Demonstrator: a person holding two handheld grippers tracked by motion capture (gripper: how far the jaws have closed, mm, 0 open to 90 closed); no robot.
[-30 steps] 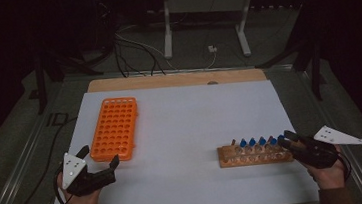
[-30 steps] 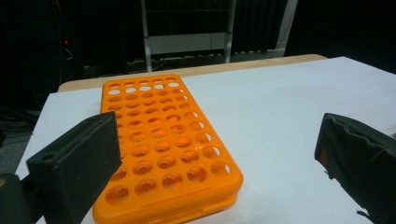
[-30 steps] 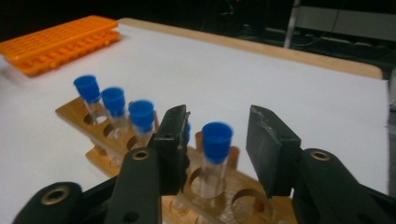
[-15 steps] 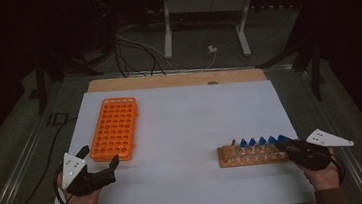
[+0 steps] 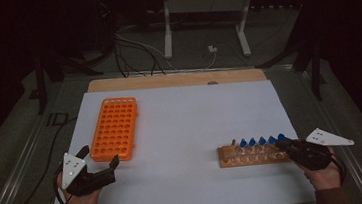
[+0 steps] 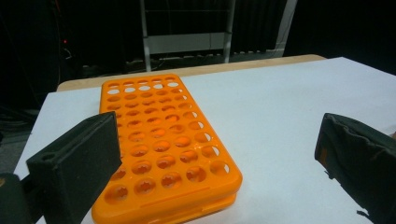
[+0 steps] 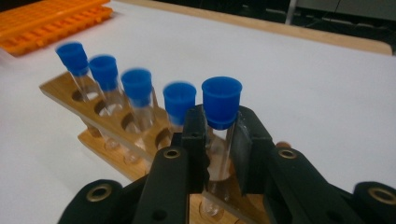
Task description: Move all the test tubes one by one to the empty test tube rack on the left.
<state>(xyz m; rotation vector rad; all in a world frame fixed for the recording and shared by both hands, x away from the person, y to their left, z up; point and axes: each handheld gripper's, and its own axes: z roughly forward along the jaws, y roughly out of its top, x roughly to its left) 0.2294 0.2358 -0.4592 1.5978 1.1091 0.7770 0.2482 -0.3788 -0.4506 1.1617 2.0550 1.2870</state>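
Gripping end tube in wooden rack (image 7: 116,135).
My right tool (image 7: 219,140) is clamping the blue-capped tube (image 7: 220,126) below its cap, having just closed, for a straight lift; left tool (image 6: 215,154) is waiting open beside that rack's orange counterpart (image 6: 159,140).

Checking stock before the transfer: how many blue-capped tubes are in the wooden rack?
5, standing in one row in the wooden rack: four free tubes, and the end tube clamped in the right claw. None seems hidden.
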